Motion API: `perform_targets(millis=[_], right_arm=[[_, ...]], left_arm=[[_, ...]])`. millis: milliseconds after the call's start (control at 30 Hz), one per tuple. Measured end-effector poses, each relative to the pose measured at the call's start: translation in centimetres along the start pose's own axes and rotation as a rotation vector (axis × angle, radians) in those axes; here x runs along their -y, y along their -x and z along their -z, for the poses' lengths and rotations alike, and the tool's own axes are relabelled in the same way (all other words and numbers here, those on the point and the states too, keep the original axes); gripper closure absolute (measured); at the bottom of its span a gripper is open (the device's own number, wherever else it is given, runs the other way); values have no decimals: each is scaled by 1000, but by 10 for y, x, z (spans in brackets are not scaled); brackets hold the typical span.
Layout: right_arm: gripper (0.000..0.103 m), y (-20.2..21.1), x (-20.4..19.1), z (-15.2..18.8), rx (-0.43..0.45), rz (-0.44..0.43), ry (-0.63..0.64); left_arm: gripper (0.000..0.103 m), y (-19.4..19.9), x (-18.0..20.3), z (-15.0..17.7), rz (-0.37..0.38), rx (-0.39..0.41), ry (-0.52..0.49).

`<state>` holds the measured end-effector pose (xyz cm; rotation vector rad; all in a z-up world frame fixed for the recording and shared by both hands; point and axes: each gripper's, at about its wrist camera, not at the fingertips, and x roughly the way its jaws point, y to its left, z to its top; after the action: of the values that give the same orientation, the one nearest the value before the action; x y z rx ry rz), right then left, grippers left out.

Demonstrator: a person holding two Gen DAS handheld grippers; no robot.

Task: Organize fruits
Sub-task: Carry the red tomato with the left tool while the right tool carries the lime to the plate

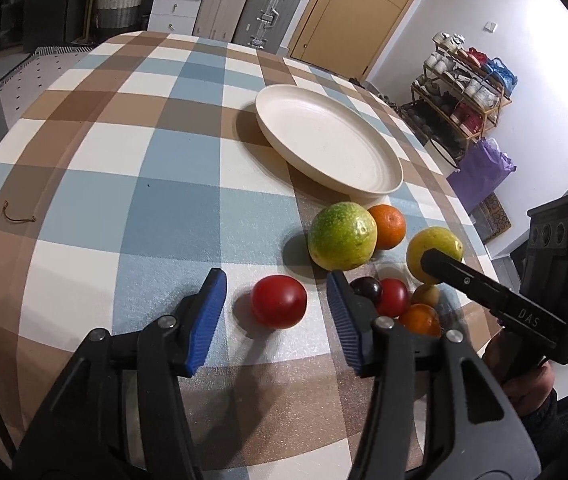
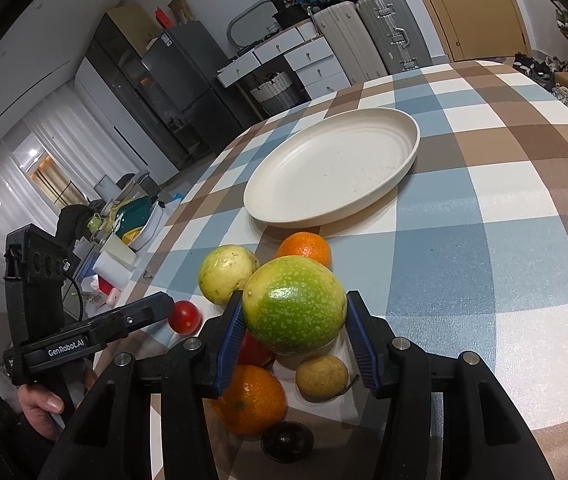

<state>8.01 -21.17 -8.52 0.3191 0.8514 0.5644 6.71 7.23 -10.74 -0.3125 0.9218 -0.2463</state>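
Fruits: clustered on the checked tablecloth, lower right of the left wrist view, just in front of the plate.
Green fruit: near-round, no clear long axis; sits between the right gripper's blue pads, which are close to its sides, contact unclear.
Tomato: lies alone between the left gripper's fingers, touching neither pad.
Left gripper: jaws wide apart.
Right gripper: jaws apart, flanking the green fruit.
Orange: behind the green fruit, next to the plate rim.
Yellow fruit: beside the orange, left of centre.
Plate: cream, oval in view, long axis running lower left to upper right.
Others: second orange, small yellowish fruit, dark plum at bottom centre.
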Motion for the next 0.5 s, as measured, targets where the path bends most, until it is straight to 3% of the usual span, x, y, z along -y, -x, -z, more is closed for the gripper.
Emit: perform_targets(millis=[167,233,267,300,500], right_arm=[[53,0,0,0,3,-4,-5],[53,0,-1,1,4,-6,-6],[53,1,-1,1,4,-7,-6],[53,1,-1,0,5,-8,-6],[53,6,-2,-7,16,-12,0]], left_arm=[[55,-10,2,1,0,-22,-14],[61,-14,4,1,6,-32,-21],[72,-16,4,1,4,-38,-23],[75,-18,4,0,7,-51,-25],[75,-16,6,-12,20,-54,-27]])
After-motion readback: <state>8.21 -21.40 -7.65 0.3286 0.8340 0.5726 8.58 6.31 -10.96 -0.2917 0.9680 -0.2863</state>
